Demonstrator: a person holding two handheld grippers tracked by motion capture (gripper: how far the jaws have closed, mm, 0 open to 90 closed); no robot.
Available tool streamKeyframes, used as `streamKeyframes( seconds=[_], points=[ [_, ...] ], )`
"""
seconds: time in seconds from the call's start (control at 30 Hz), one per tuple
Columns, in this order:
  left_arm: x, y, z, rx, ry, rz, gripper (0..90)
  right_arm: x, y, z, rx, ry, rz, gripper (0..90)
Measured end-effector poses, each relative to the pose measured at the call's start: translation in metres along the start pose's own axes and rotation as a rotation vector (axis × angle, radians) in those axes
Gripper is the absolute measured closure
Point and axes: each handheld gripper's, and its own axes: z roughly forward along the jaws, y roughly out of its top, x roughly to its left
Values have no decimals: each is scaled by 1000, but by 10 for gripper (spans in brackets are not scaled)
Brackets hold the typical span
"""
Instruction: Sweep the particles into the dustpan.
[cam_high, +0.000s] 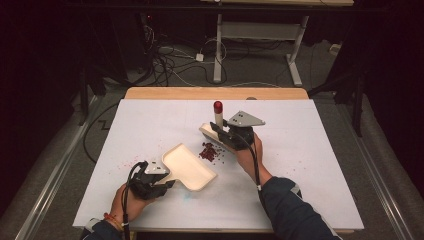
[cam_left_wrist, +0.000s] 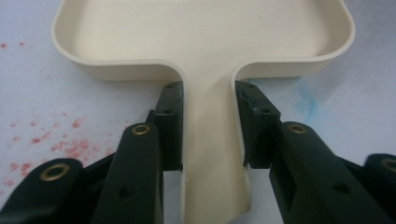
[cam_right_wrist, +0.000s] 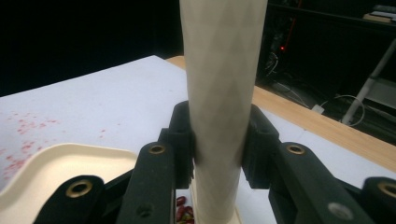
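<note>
The person stands at the near side of a white-covered table (cam_high: 310, 165) with a gripper in each hand. The left gripper (cam_high: 159, 181) sits low at the near left, and its black jaws are clamped on the flat handle of a cream dustpan (cam_high: 189, 167); in the left gripper view the pads (cam_left_wrist: 170, 122) press against both edges of that handle, with the pan's shallow tray (cam_left_wrist: 201, 28) spreading out ahead on the cloth. The right gripper (cam_high: 223, 134) is near the middle of the table, its jaws squeezed around the pale handle of a small brush (cam_high: 218, 117) that stands roughly upright with a red cap on top; the right gripper view shows the handle (cam_right_wrist: 223, 93) filling the gap between the pads. A little heap of red beans (cam_high: 209, 151) lies on the cloth between the dustpan's open mouth and the brush head, just beside both. Faint red specks dot the cloth left of the pan.
</note>
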Motion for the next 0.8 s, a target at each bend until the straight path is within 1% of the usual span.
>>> streamKeyframes(
  seconds=[0.1,0.13,0.17,0.2,0.27,0.3,0.47,0.5,0.57,0.6,0.67,0.77,0.8],
  points=[
    [-3,6,5,6,2,2,637,7,1,0,0,29,10,703],
    [-3,6,5,6,2,2,637,7,1,0,0,29,10,703],
    [-4,10,8,7,1,5,637,13,2,1,5,30,-2,702],
    [-4,11,8,11,3,7,637,16,2,2,5,29,-7,702],
    [-5,13,10,8,1,5,637,19,2,2,2,41,1,703],
    [-5,15,11,15,1,7,637,21,2,2,-1,48,0,703],
    [-6,19,13,16,-2,9,637,34,2,0,5,43,-16,702],
    [-6,19,14,15,-2,8,637,37,2,-1,0,40,-12,703],
    [-6,21,14,19,-4,12,637,41,2,-3,-1,53,-2,704],
    [-5,22,14,18,-6,8,637,44,2,-5,-1,56,-5,704],
    [-5,24,15,23,-7,13,637,49,3,-6,3,62,-22,704],
    [-5,24,17,26,-3,11,636,55,4,-8,-8,77,-25,705],
    [-5,24,18,27,-3,12,636,58,4,-9,-9,75,-27,705]
  ],
)
